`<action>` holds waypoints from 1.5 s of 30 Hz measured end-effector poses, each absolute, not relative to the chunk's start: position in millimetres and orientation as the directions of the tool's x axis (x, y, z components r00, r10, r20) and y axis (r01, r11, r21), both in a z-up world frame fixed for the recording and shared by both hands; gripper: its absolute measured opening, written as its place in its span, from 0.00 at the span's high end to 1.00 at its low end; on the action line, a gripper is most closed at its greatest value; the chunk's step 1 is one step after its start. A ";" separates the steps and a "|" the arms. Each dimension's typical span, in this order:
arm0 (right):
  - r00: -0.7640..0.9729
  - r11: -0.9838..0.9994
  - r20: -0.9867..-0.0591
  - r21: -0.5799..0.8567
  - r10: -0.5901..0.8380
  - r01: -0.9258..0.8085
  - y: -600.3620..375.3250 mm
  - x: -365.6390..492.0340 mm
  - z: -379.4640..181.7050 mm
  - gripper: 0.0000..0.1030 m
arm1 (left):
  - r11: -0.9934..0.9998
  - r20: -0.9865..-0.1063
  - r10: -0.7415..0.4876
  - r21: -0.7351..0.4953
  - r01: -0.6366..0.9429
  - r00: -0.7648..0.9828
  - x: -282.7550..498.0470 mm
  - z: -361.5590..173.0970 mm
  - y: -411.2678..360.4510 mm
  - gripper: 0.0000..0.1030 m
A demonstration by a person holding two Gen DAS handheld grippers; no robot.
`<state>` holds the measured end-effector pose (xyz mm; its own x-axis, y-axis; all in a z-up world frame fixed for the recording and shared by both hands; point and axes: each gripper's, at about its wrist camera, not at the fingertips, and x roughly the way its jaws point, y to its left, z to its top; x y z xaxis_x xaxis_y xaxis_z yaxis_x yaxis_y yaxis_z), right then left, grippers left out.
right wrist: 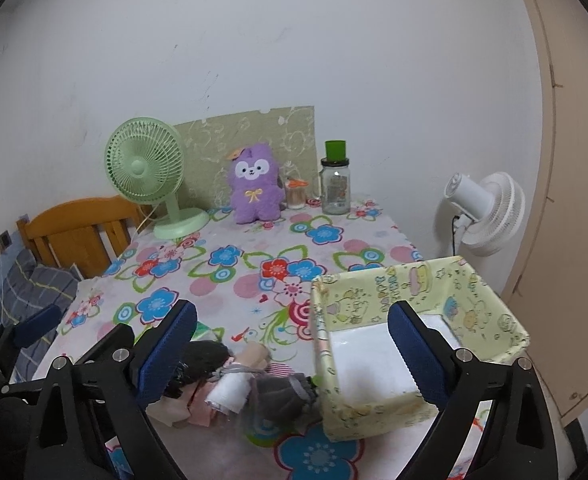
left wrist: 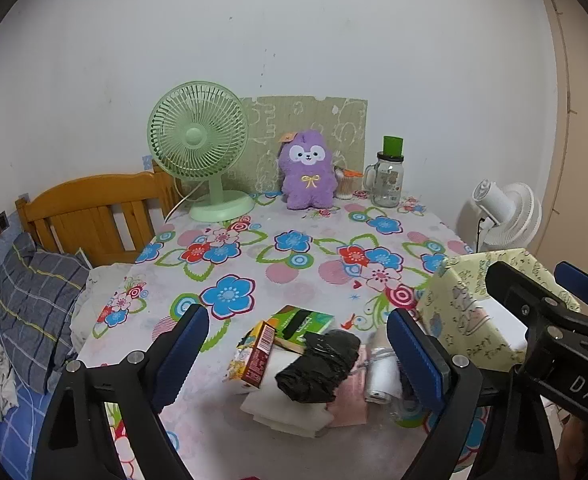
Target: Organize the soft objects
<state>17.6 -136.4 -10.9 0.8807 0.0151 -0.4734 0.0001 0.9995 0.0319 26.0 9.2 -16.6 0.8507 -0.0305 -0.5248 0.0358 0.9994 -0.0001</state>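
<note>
Lying crosswise, black bundle (left wrist: 318, 366), white roll (left wrist: 382, 376) pointing away, left hand-held gripper (left wrist: 298, 354) and right hand-held gripper (right wrist: 291, 342) wide, empty

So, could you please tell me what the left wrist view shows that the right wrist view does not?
Only the left wrist view shows the red carton and green packet in the pile.

Only the right wrist view shows the yellow fabric bin's white inside, with nothing visible in it, and a grey bundle beside it.

Both show the purple plush toy, green fan, glass jar and black bundle.
</note>
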 end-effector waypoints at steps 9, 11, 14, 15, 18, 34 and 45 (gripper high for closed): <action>0.860 0.998 -0.506 0.034 0.060 -0.049 -110.9 41.4 -24.9 0.05 | 1.000 -0.564 -0.020 0.008 0.030 0.825 49.9 -33.3 26.0 0.13; 0.857 0.998 -0.511 0.030 0.066 -0.060 -104.8 45.8 -27.9 0.05 | 1.000 -0.575 -0.019 0.009 0.029 0.818 54.5 -38.0 28.2 0.14; 0.847 0.997 -0.525 0.023 0.079 -0.078 -95.3 53.0 -33.8 0.05 | 1.000 -0.595 -0.020 0.007 0.030 0.803 61.6 -45.7 33.4 0.14; 0.844 0.996 -0.531 0.022 0.082 -0.084 -92.6 55.7 -36.1 0.05 | 1.000 -0.600 -0.017 0.009 0.028 0.800 63.3 -47.9 34.9 0.14; 0.829 0.995 -0.551 0.020 0.094 -0.100 -84.2 66.1 -44.5 0.05 | 1.000 -0.616 -0.005 0.013 0.016 0.788 69.3 -55.2 41.2 0.14; 0.738 0.984 -0.659 0.015 0.141 -0.175 -52.4 106.4 -87.7 0.06 | 1.000 -0.732 0.001 -0.013 -0.015 0.682 99.9 -103.0 64.1 0.20; 0.688 0.983 -0.711 0.024 0.145 -0.183 -44.7 127.1 -108.8 0.06 | 0.997 -0.773 -0.055 -0.074 -0.004 0.632 113.5 -119.0 72.4 0.62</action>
<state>127.1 -44.7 -108.8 0.6880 0.1454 -0.7110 -0.1831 0.9828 0.0238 113.5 72.5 -119.0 0.6318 -0.0553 -0.7731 -0.0035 0.9972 -0.0743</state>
